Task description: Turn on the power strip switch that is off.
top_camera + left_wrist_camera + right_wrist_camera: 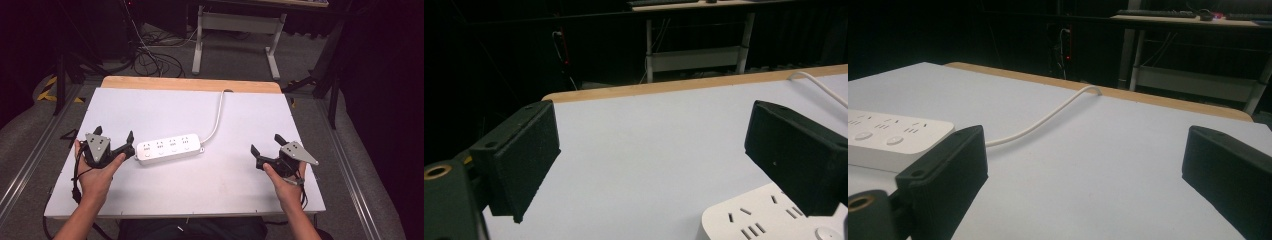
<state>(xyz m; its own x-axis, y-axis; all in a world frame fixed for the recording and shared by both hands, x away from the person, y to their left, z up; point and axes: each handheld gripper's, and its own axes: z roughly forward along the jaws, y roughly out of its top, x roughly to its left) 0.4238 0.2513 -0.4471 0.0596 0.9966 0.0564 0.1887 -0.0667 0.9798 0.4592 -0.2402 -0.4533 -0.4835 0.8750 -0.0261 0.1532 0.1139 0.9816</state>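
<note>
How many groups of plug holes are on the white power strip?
4, in a row along the top of the power strip: one by its left end near the left gripper, two in the middle, one by the cord end.

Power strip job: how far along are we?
Barely begun. The white four-outlet power strip lies flat on the white table, nothing plugged in, its white cable trailing off the far edge. In hand: the left gripper, open, sits at the strip's left end without gripping. The right gripper is open, apart. All handling remains.
</note>
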